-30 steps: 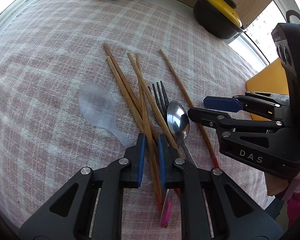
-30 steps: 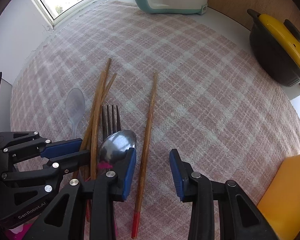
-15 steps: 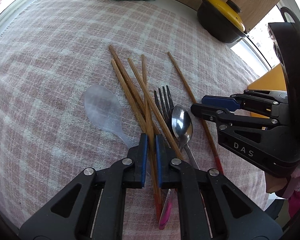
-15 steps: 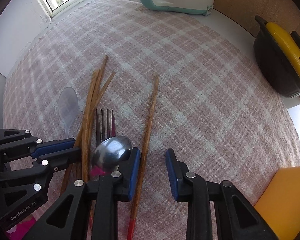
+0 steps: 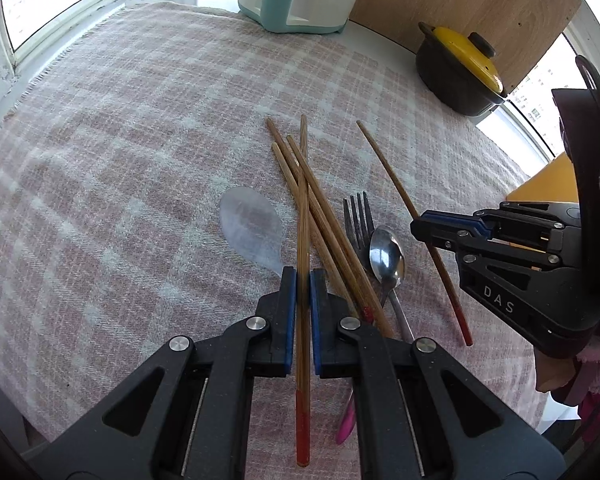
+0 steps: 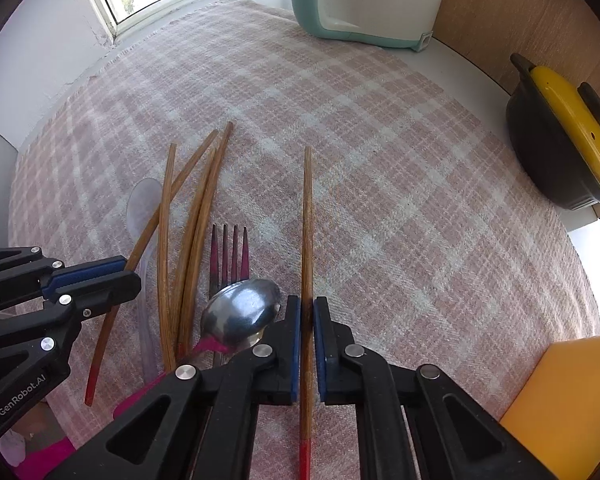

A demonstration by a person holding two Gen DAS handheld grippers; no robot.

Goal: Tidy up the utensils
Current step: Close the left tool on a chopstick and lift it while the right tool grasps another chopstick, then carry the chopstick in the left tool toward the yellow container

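Each gripper clamps one chopstick on the checked table.
Left gripper (image 5: pixel 303 280) pinches a chopstick (image 5: pixel 302 216) crossing three loose chopsticks (image 5: pixel 320 208); right gripper (image 6: pixel 307 312) pinches the lone chopstick (image 6: pixel 307 216). Fork (image 6: pixel 230 252), metal spoon (image 6: pixel 240 314), clear spoon (image 5: pixel 252 228) nearby.

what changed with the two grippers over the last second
Both closed. The left gripper shut on a chopstick from the pile; the right gripper shut on the lone chopstick. The fork, metal spoon and clear spoon stayed put.

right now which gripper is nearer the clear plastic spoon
Left. The left gripper sits right at the clear plastic spoon; the right gripper is beyond the chopstick pile and fork.
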